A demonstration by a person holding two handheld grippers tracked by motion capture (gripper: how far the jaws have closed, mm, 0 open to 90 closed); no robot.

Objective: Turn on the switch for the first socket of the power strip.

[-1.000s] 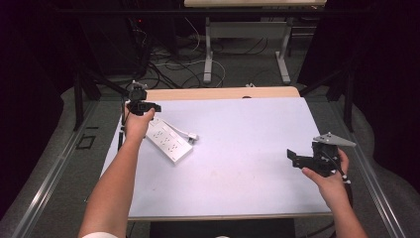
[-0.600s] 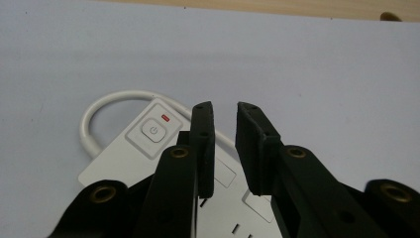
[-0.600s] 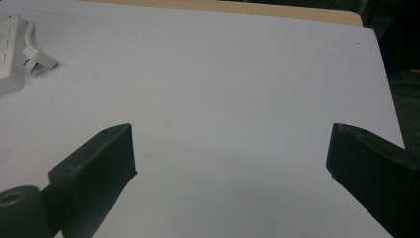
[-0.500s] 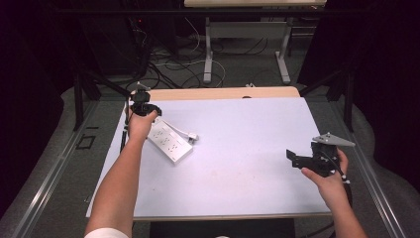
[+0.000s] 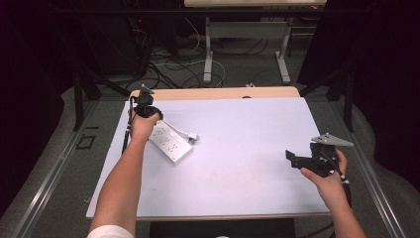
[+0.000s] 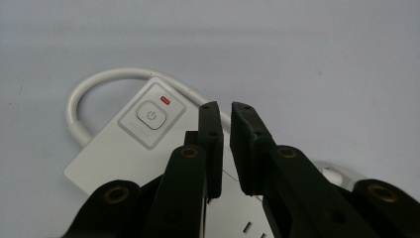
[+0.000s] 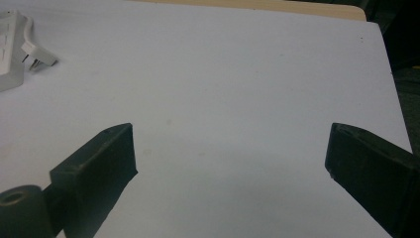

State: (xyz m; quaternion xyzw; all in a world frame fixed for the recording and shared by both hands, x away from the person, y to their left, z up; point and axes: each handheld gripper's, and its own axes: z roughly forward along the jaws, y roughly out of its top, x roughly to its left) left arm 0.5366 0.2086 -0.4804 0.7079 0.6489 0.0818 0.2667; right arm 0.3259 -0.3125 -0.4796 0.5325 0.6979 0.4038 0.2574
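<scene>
Left claw (image 6: 225,111): jaws nearly together over one white rectangular plastic power strip (image 5: 170,142); its view reveals one grey power button (image 6: 151,116). Right claw (image 7: 230,148): jaws wide apart above the white desk (image 5: 247,148).

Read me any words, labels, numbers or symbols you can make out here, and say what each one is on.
No words or numbers can be read.
Power symbol, a circle with a short bar: on the grey button of the white power strip.
Small red mark beside that button: too small to read, possibly an indicator light.
The strip's sockets in the high view: too blurred for markings.
</scene>
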